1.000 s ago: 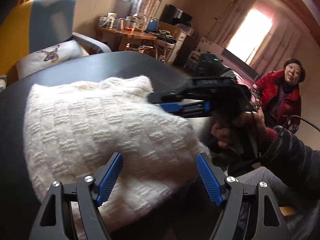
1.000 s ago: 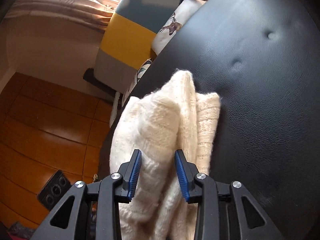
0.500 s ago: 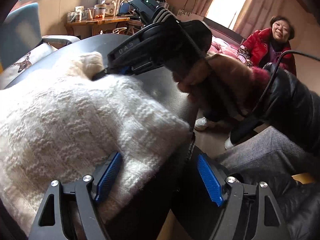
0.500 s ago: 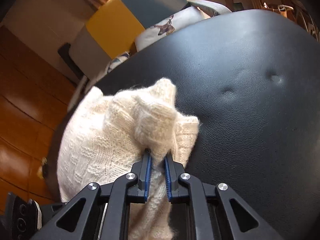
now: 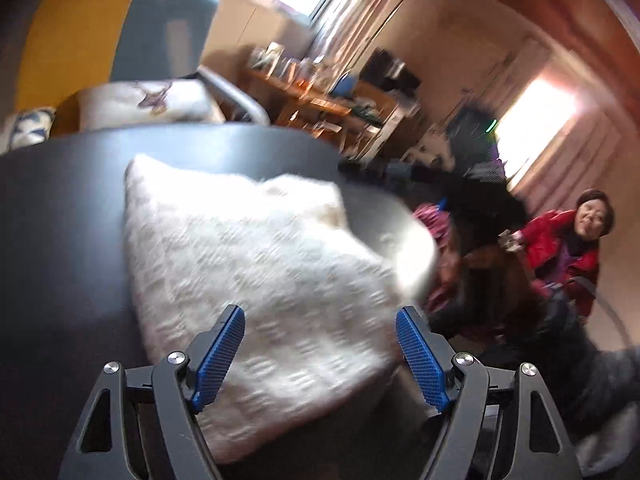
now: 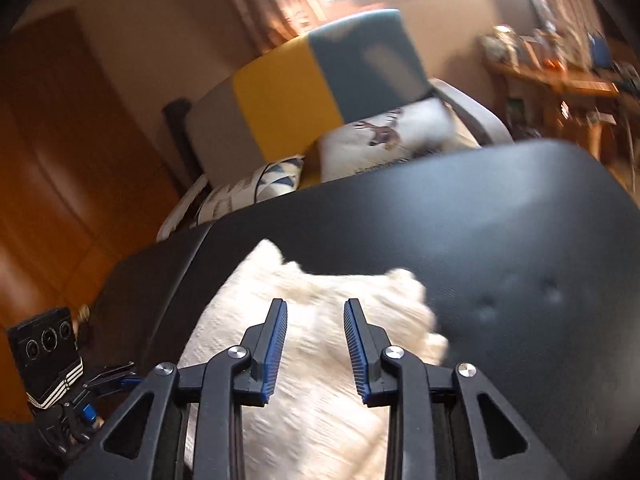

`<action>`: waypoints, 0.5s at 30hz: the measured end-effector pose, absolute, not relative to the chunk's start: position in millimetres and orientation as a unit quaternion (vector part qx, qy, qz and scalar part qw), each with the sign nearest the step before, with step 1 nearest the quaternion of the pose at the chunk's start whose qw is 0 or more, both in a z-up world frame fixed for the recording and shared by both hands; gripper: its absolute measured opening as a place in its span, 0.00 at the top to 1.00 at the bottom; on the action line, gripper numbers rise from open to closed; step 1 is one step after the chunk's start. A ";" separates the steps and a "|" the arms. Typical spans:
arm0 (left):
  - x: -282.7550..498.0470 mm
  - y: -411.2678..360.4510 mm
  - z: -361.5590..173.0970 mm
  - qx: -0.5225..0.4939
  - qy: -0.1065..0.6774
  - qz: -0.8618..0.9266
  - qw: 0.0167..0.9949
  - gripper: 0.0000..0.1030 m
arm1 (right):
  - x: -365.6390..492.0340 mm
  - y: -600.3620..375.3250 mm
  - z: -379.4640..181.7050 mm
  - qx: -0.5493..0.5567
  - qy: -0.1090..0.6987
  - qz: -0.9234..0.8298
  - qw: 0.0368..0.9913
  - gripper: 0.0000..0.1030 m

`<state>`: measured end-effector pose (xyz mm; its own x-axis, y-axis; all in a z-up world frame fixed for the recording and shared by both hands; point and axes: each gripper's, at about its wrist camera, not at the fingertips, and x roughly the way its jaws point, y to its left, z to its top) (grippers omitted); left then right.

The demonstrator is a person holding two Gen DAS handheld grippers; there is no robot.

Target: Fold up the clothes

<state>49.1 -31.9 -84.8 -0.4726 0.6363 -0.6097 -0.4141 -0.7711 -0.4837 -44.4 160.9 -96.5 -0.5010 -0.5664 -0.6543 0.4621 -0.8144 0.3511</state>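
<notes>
A folded cream knitted sweater lies on a black padded leather surface. My left gripper hovers open over the sweater's near edge, nothing between its blue pads. The right wrist view shows the same sweater below my right gripper, which is open with its fingers apart above the knit and holding nothing. In the left wrist view the right gripper is a dark blur past the sweater's far right corner. Both views are motion-blurred.
A yellow, grey and blue armchair with a deer-print cushion stands behind the black surface. A cluttered wooden table is further back. A seated person in a red jacket is at the right. The left gripper's camera shows at lower left.
My right gripper, shut on a fold of the sweater half a second ago, has let go and drawn back to the right. The sweater now lies flatter. Both cameras have swung upward.
</notes>
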 end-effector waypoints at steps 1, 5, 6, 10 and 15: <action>50.7 -26.0 -92.6 -0.419 -0.129 0.843 0.311 0.24 | -48.4 148.8 -103.0 0.408 -0.052 -0.863 0.292 0.72; 62.5 1.3 -127.9 -0.451 -0.075 0.836 0.303 0.23 | -77.2 126.1 -156.8 0.497 -0.031 -0.838 0.223 0.73; 66.7 5.3 -130.9 -0.442 -0.067 0.843 0.299 0.23 | -79.1 135.7 -161.6 0.481 -0.066 -0.845 0.226 0.74; 68.8 6.7 -129.6 -0.439 -0.065 0.845 0.297 0.22 | -78.0 136.8 -154.9 0.473 -0.060 -0.849 0.228 0.77; 63.7 -24.5 -105.1 -0.422 -0.153 0.841 0.301 0.22 | -63.6 145.4 -122.1 0.439 -0.053 -0.859 0.257 0.77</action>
